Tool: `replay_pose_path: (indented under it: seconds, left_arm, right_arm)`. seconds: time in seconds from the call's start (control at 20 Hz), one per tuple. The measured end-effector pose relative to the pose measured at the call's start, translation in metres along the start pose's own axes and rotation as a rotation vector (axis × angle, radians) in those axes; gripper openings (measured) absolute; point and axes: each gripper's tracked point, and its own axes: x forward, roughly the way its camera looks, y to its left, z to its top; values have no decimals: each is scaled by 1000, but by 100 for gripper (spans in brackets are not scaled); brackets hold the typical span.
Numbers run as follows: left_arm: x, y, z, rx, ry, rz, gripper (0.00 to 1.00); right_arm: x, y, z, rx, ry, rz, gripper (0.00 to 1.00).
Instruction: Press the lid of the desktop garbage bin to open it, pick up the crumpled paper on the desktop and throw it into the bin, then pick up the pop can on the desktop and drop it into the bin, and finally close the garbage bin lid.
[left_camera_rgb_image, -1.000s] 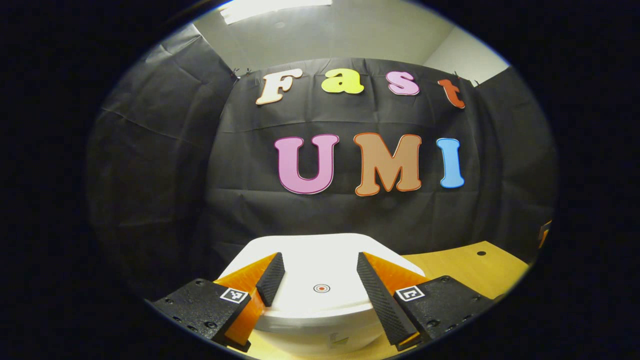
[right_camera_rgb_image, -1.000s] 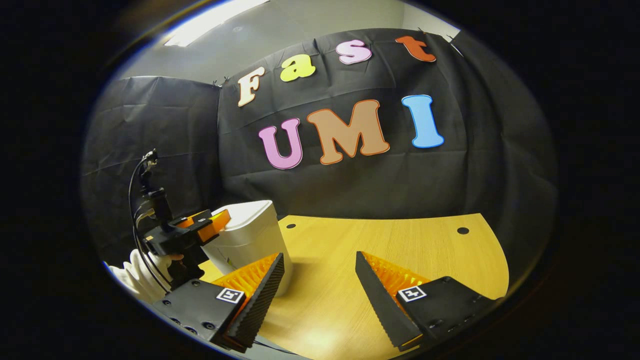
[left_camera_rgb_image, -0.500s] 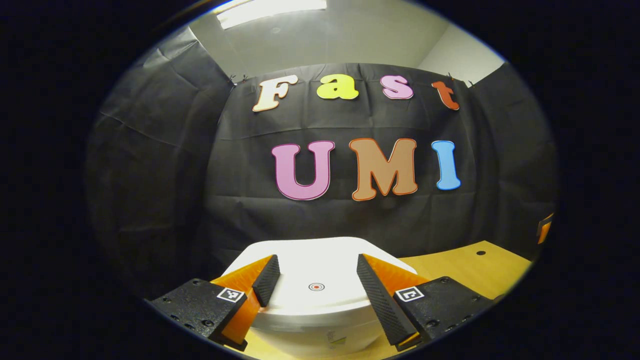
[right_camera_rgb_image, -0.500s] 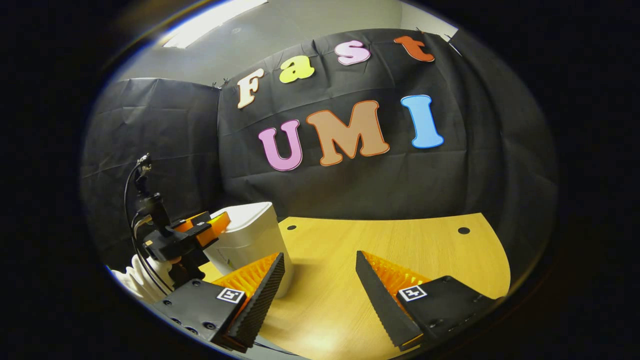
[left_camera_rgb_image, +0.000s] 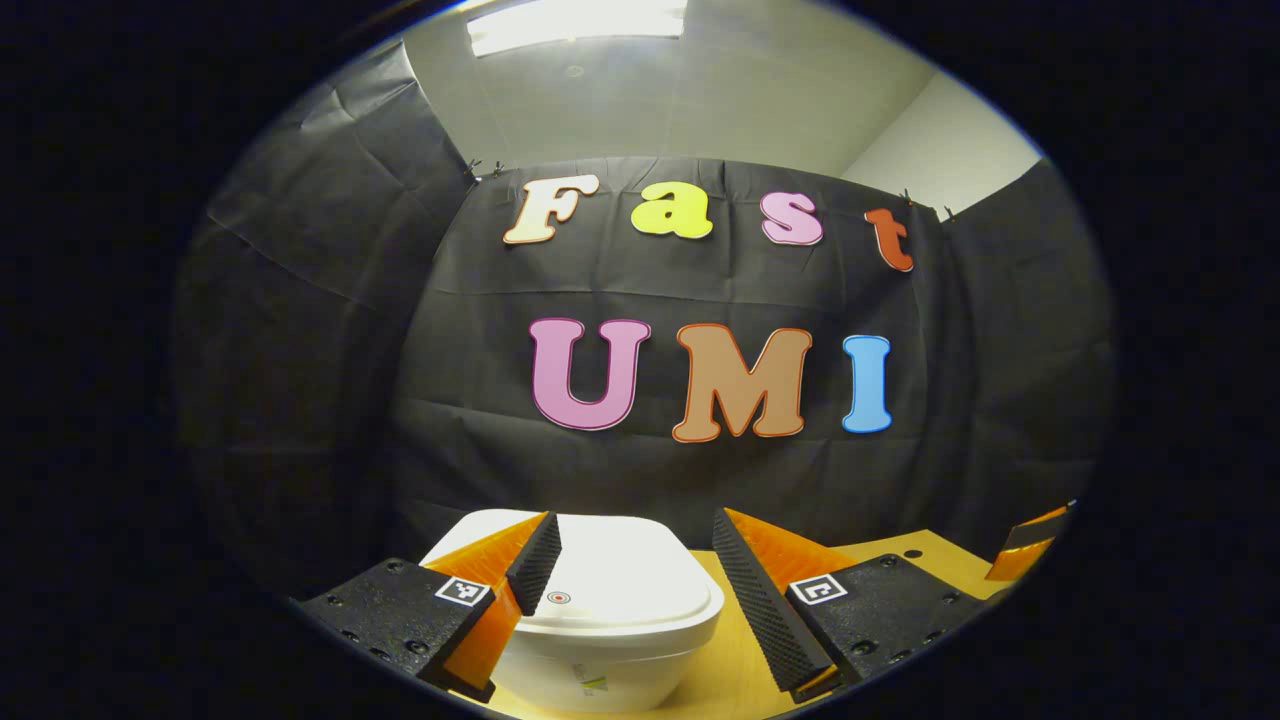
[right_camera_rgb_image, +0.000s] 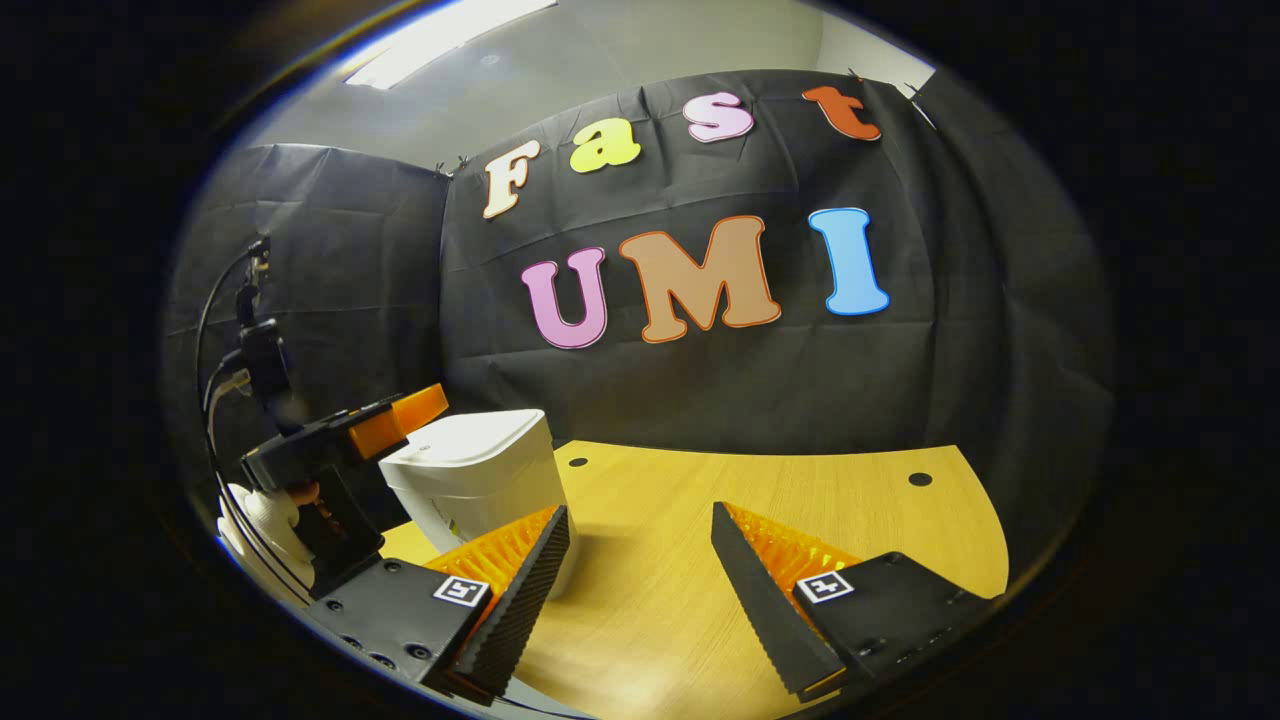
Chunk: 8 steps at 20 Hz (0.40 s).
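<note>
The white desktop garbage bin (left_camera_rgb_image: 610, 640) stands low in the left gripper view, its lid (left_camera_rgb_image: 600, 590) flat and closed, with a small round mark (left_camera_rgb_image: 559, 598) by the left finger. My left gripper (left_camera_rgb_image: 632, 580) is open, raised just above and in front of the lid, touching nothing. In the right gripper view the bin (right_camera_rgb_image: 480, 480) stands at the left on the wooden desktop (right_camera_rgb_image: 760, 510). My right gripper (right_camera_rgb_image: 640, 570) is open over bare wood, to the right of the bin. The left gripper (right_camera_rgb_image: 385, 425) shows there beside the bin's lid, held by a gloved hand (right_camera_rgb_image: 260, 515).
Black cloth walls close the booth behind and to both sides of the desk. Two small dark holes (right_camera_rgb_image: 918, 479) sit near the desk's far edge. A cable (right_camera_rgb_image: 215, 350) loops up from the left gripper. The right gripper's finger edge (left_camera_rgb_image: 1030, 540) pokes in at the right of the left gripper view.
My left gripper has lifted and drawn back from the lid, so the bin sits lower and more to the left in its view. The lid stays closed. The right gripper has barely moved.
</note>
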Motion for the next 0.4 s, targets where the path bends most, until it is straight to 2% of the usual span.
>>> replay_pose_path:
  seconds: [0.2, 0.4]
  left_arm:
    - [-22, -26, 1, -4, 14, -20, 93]
    - [-51, -65, -1, -5, 16, -104, 93]
  right_arm:
    - [-14, -12, 4, -5, -30, -43, 94]
    - [-35, -23, 5, 8, -61, -86, 95]
